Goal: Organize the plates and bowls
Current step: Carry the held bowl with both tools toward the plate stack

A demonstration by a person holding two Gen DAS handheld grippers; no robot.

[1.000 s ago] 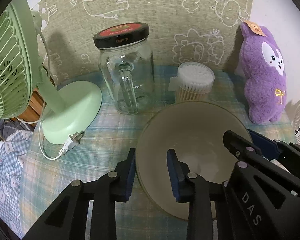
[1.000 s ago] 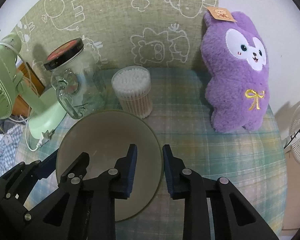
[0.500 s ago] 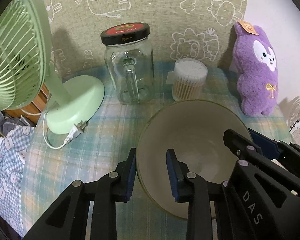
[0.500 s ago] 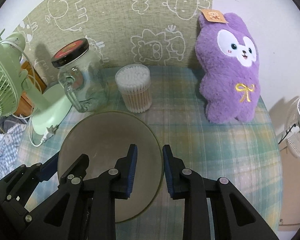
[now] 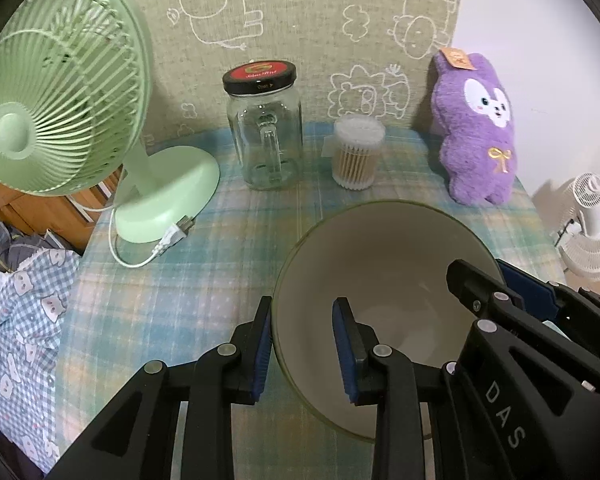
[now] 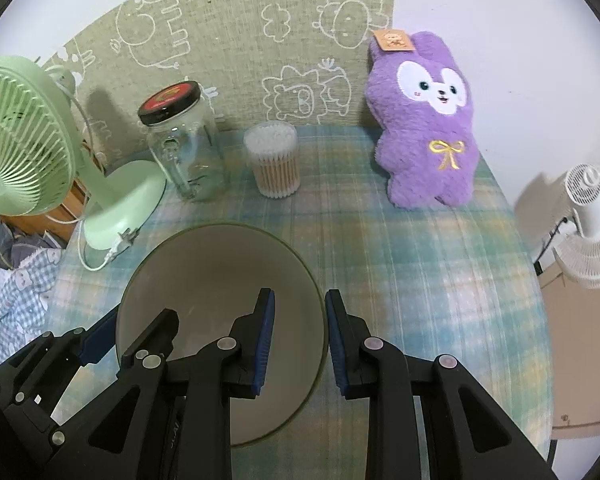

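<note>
Your left gripper [image 5: 302,346] clamps the bowl [image 5: 384,264] by its left rim, one finger inside, one outside. Your right gripper [image 6: 298,342] clamps the same bowl [image 6: 204,264] on its right rim. The bowl looks empty and sits between both tools over the plaid cloth [image 6: 400,248]; whether it touches the cloth, can't tell. Behind it: an empty lidded jar [image 5: 266,136], a tub [image 5: 356,154] full of cotton swabs, a green fan [image 5: 56,88], a purple plush [image 5: 480,128].
</note>
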